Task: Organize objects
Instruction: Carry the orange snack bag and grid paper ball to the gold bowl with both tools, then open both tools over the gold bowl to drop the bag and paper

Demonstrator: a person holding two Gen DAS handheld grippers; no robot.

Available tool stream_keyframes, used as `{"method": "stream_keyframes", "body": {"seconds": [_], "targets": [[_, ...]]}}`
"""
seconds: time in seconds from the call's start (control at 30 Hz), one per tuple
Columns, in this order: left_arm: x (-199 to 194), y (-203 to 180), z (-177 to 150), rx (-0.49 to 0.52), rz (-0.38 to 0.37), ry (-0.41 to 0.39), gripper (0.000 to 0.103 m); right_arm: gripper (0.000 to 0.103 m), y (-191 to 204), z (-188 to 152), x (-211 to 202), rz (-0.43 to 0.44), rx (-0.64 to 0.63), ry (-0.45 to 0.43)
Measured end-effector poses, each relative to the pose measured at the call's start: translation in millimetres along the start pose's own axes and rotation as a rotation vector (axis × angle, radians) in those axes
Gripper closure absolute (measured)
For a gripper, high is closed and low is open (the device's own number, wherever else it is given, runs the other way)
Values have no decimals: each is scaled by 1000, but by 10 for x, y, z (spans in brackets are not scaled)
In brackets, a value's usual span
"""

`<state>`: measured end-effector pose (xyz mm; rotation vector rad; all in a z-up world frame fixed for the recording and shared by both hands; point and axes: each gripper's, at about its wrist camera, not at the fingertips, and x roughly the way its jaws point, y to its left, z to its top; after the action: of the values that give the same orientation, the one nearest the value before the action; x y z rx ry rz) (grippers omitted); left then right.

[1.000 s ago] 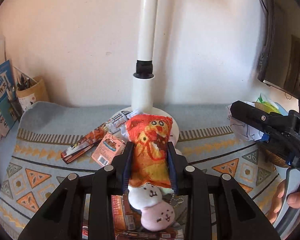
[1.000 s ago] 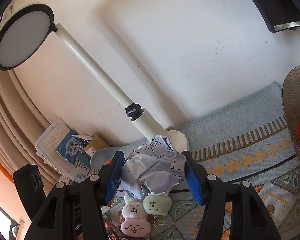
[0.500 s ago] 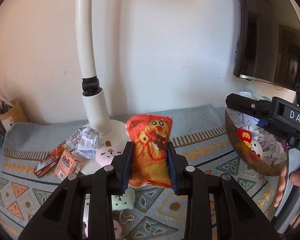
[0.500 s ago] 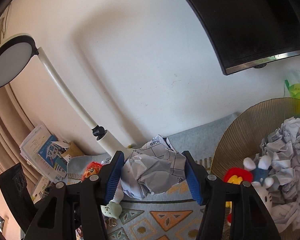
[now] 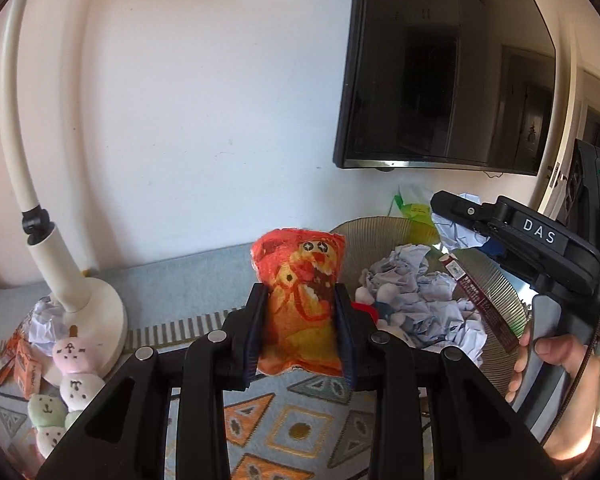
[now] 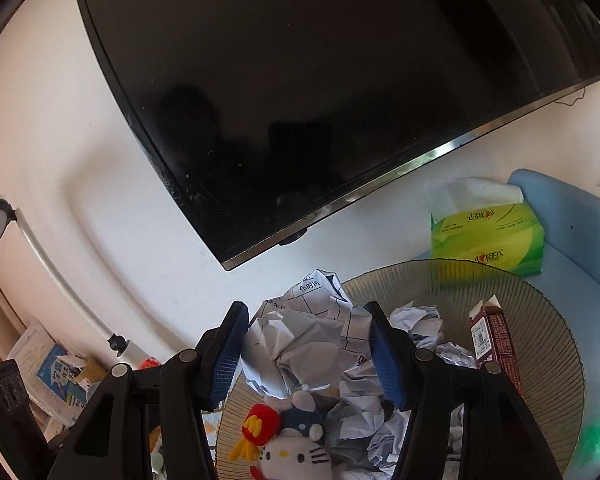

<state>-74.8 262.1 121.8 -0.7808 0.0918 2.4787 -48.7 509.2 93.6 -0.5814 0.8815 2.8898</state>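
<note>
My left gripper (image 5: 299, 322) is shut on an orange snack bag (image 5: 300, 280), held upright above the patterned mat, just left of a ribbed brown bowl (image 5: 496, 280). My right gripper (image 6: 306, 344) is shut on a crumpled paper ball (image 6: 304, 332) and hangs over the same bowl (image 6: 540, 320). The bowl holds several crumpled papers (image 6: 364, 412), a dark red carton (image 6: 492, 340) and a small plush toy (image 6: 288, 440). In the left wrist view the right gripper's black body (image 5: 532, 248) reaches over the bowl, held by a hand (image 5: 556, 356).
A white lamp base (image 5: 84, 312) stands at the left with plush toys (image 5: 72, 364), a paper ball (image 5: 44, 320) and orange packets (image 5: 24, 364) beside it. A black monitor (image 6: 320, 100) hangs on the wall. A green tissue pack (image 6: 488, 236) sits behind the bowl.
Both grippers have swung right, from the lamp side to the bowl. The right one now holds its paper ball over the bowl; the left has carried the snack bag up to the bowl's left edge.
</note>
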Motion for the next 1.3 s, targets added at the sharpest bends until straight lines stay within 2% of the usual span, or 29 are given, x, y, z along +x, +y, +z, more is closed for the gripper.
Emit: {"method": "stream_keyframes", "body": {"seconds": [0.13, 0.3, 0.43, 0.53, 0.57, 0.6, 0.63, 0.67, 0.7, 0.77, 0.8, 0.93, 1.17, 1.23, 1.3], "targets": [[41, -282, -23, 20, -56, 0, 74, 45, -50, 49, -21, -13, -7, -11], [158, -467, -160, -40, -143, 49, 74, 45, -63, 94, -97, -20, -23, -49], [206, -606, -200, -6, -148, 55, 74, 45, -100, 104, -141, -32, -15, -69], [231, -655, -209, 9, -166, 54, 74, 45, -134, 89, -79, -51, -8, -52], [244, -646, -214, 4, -168, 58, 74, 43, -145, 85, -54, -62, -4, -42], [264, -636, -220, -4, -167, 64, 72, 27, -157, 86, -32, -69, 4, -29], [285, -622, -226, -13, -176, 71, 69, 15, -174, 87, -16, -73, 14, -17], [339, -614, -222, -23, -193, 80, 59, 0, -188, 86, -15, -72, 26, -15], [364, -594, -231, -38, -220, 95, 55, 0, -194, 86, -36, -59, 35, -25], [451, -579, -232, -61, -254, 168, 1, 0, -199, 90, -84, -30, 49, -43], [433, -587, -222, -54, -267, 153, 1, 0, -204, 93, -111, -14, 57, -53], [327, -527, -160, -49, -223, 95, 1, 0, -218, 88, -156, -14, 73, -76], [295, -155, -119, -144, -212, 138, 1, 0, -38, 83, -147, -19, 22, -66], [249, 5, -130, -157, -177, 152, 1, 0, 127, 68, -163, -15, -17, -60], [247, 236, -137, -165, -108, 210, 1, 0, 365, 12, -157, -35, -80, -46]]}}
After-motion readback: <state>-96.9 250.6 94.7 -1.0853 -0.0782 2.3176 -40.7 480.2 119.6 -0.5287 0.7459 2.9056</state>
